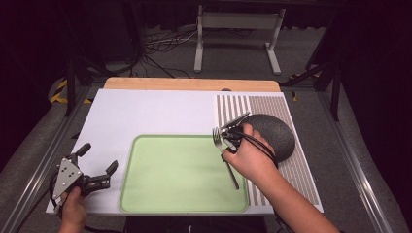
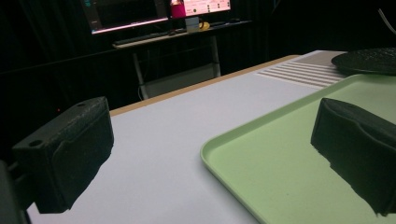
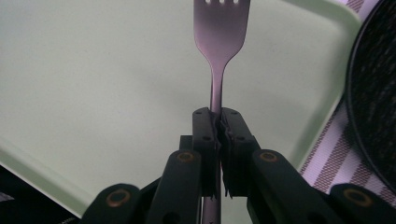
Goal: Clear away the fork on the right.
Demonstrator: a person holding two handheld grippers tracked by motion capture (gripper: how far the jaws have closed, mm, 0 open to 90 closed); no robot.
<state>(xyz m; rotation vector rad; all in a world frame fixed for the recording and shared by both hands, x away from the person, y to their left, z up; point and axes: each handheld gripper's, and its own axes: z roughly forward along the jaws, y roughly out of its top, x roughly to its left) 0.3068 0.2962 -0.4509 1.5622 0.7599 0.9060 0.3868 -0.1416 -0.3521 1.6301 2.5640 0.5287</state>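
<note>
At the far left of the high view we see the left gripper (image 1: pixel 97 165) held in a hand (image 1: pixel 74 206) over the near left corner of the white board (image 1: pixel 155 111). Its jaws stand wide apart with nothing between them. In the left gripper view the same two black jaws frame bare board on one side and the edge of the green tray (image 2: pixel 280 158) on the other; neither jaw touches the tray.

Moving right, we come to the green tray (image 1: pixel 184 174), which lies on the near half of the board with its long side toward the person. Its surface is bare except at the right edge.

There we find the fork (image 1: pixel 224 153). The right gripper (image 1: pixel 228 138) has its jaws clamped tight on the fork's neck, just below the prongs. In the right gripper view the fork (image 3: pixel 219 42) rises straight out of the closed jaws, prongs away from the camera, above the tray (image 3: pixel 93 84). From above, the handle slants down toward the tray's near right corner; we cannot tell whether its end touches the tray.

Farther right, a dark round plate (image 1: pixel 277 133) sits on the striped mat (image 1: pixel 296 170), just behind the right hand (image 1: pixel 252 158).
</note>
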